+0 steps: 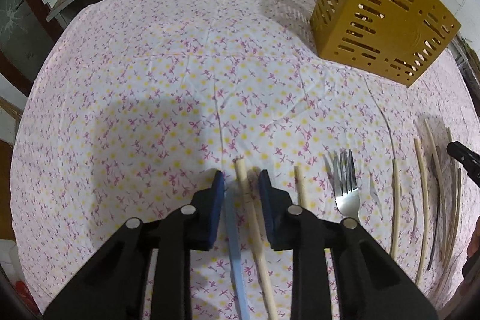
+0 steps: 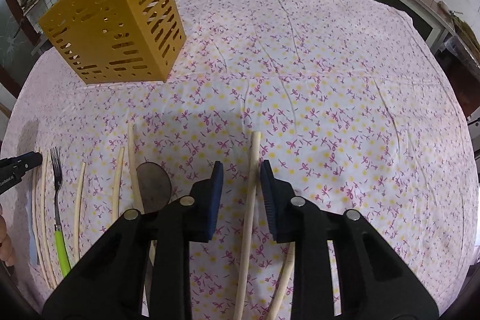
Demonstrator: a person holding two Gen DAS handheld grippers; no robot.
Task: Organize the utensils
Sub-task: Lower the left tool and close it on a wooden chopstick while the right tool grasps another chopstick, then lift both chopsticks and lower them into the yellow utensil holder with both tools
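Your left tool (image 1: pixel 241 176) points steeply down at the bench (image 1: pixel 150 65), which is draped in a floral tablecloth (image 1: pixel 135 110). Its blue pads stand at a narrow gap, with a pale chopstick (image 1: pixel 249 200) and a light blue handle (image 1: pixel 235 245) lying between them. The handle runs close along the left pad, but neither pad visibly presses on either piece, so nothing is gripped there. Just right of that tool lie another chopstick (image 1: pixel 301 188) and a steel fork (image 1: pixel 346 188) with its tines pointing away from you, then more chopsticks (image 1: pixel 396 200) in a loose row toward the right edge. Your right tool (image 2: pixel 241 173) is also tilted down with its pads narrowed around a single chopstick (image 2: pixel 252 185). The right pad sits just beside the stick and the left pad stands clearly apart from it, so it is not clamped. To its left a round spoon bowl (image 2: pixel 153 185) rests on the cloth beside more chopsticks (image 2: pixel 118 182), and farther left lies the fork (image 2: pixel 57 179), whose handle is green. The yellow slotted utensil holder (image 2: pixel 114 20) stands upright at the far side of the bench, well apart from the row of utensils and from both tools.
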